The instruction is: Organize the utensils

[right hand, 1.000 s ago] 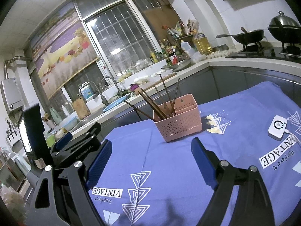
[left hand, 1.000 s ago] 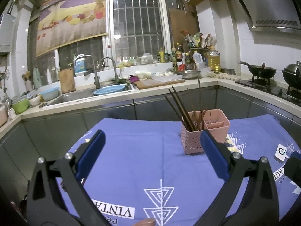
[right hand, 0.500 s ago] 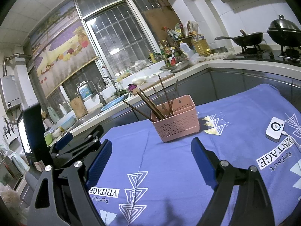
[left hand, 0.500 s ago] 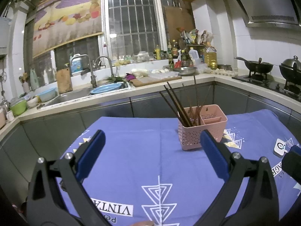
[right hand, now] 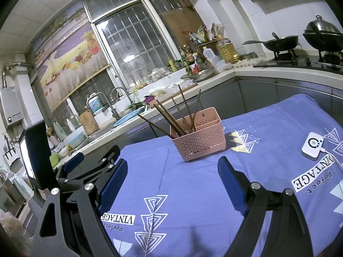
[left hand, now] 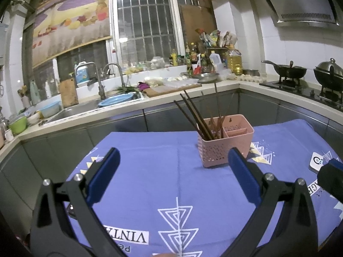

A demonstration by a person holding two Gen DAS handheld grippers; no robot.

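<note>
We see the pink utensil basket (left hand: pixel 225 141) standing upright on the blue tablecloth (left hand: pixel 167 171), its two compartments divided by a wall; the dark chopsticks (left hand: pixel 199 115) lean in the left compartment, fanning leftward and up. Our left gripper (left hand: pixel 171 165) hovers above the cloth, tilted slightly down, jaws spread wide with nothing between them; the basket sits beyond its right finger. Our right gripper (right hand: pixel 171 175) hangs likewise, wide and empty, basket ahead and apart from it. A white device (right hand: pixel 312 143) with a cable lies on the cloth to the right. Nothing stands between the grippers and the basket. Behind runs the kitchen counter (left hand: pixel 193 92).
</note>
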